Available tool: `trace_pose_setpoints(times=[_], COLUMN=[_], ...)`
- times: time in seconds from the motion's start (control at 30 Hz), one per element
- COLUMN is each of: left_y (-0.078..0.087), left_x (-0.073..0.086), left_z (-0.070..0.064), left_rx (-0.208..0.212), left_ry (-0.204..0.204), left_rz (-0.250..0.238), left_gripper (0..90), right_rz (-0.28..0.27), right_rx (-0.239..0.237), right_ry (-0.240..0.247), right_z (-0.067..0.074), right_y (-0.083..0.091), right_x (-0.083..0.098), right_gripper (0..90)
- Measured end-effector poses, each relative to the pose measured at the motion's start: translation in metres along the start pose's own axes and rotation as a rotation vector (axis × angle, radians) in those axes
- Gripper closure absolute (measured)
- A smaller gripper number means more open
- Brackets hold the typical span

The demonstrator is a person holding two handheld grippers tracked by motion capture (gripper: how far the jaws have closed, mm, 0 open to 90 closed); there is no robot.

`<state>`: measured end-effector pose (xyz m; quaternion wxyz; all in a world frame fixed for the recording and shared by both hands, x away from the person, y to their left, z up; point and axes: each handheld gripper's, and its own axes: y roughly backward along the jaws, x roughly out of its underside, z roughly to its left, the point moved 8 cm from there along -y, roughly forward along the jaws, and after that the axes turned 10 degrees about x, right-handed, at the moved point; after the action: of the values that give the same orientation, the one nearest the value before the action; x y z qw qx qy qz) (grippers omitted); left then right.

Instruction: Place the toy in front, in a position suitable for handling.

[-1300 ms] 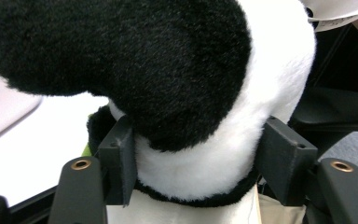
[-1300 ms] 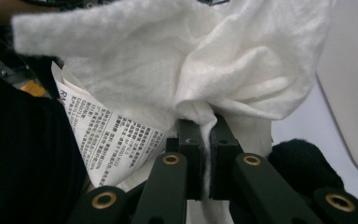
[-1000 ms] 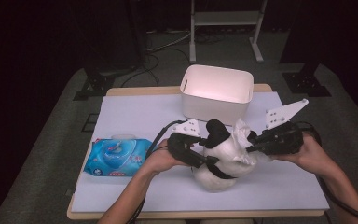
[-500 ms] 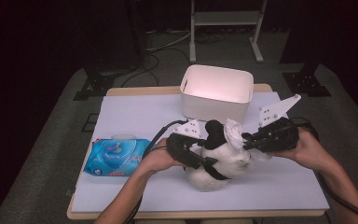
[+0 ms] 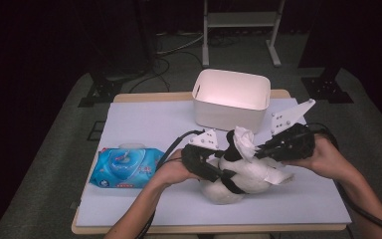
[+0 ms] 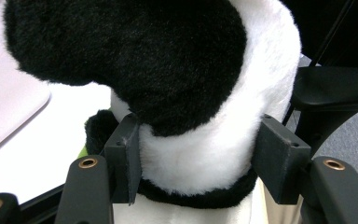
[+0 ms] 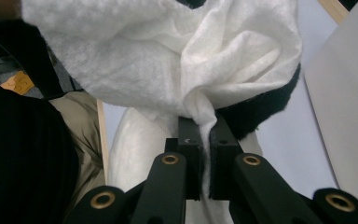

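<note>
A black and white plush toy lies on the table mat, front and centre. My left gripper comes in from the left and is shut on it. In the left gripper view the pads press into the white fur of the plush toy just under a black patch, so my left gripper clamps it. My right gripper reaches in from the right, shut on a white wipe bunched against the top of the toy. In the right gripper view my right gripper pinches a fold of the wipe.
A white plastic bin stands open behind the toy. A blue pack of wipes lies at the left of the pale mat. The wooden table edge runs along the front. Dark floor, cables and stand legs surround the table.
My right gripper has edged slightly left with the wipe across the top of the toy. The left gripper has kept its hold in place.
</note>
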<state>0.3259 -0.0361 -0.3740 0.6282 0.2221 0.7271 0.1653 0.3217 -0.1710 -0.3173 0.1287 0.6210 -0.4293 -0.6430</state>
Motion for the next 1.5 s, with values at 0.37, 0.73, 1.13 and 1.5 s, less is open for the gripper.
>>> trace_pose_setpoints(times=[0.37, 0.73, 1.13, 1.5], left_y=[0.000, -0.006, -0.006, -0.010], left_x=[0.000, -0.003, -0.005, -0.009], left_z=[0.001, -0.003, 0.001, 0.006], left_rx=[0.003, 0.011, -0.006, -0.014], left_ry=[0.010, -0.007, 0.009, 0.030], left_rz=[-0.008, 0.004, 0.002, -0.003], left_gripper=[39.9, 39.8, 40.1, 39.7], right_rz=[0.016, 0.027, 0.031, 0.066], right_rx=[0.005, 0.014, 0.032, 0.052], right_ry=[-0.061, -0.043, -0.022, -0.055], right_z=[-0.005, -0.008, -0.009, -0.011], right_y=[0.008, 0.005, 0.002, 0.012], right_x=[0.032, 0.021, 0.009, 0.039], right_gripper=[85.7, 85.6, 85.5, 85.5])
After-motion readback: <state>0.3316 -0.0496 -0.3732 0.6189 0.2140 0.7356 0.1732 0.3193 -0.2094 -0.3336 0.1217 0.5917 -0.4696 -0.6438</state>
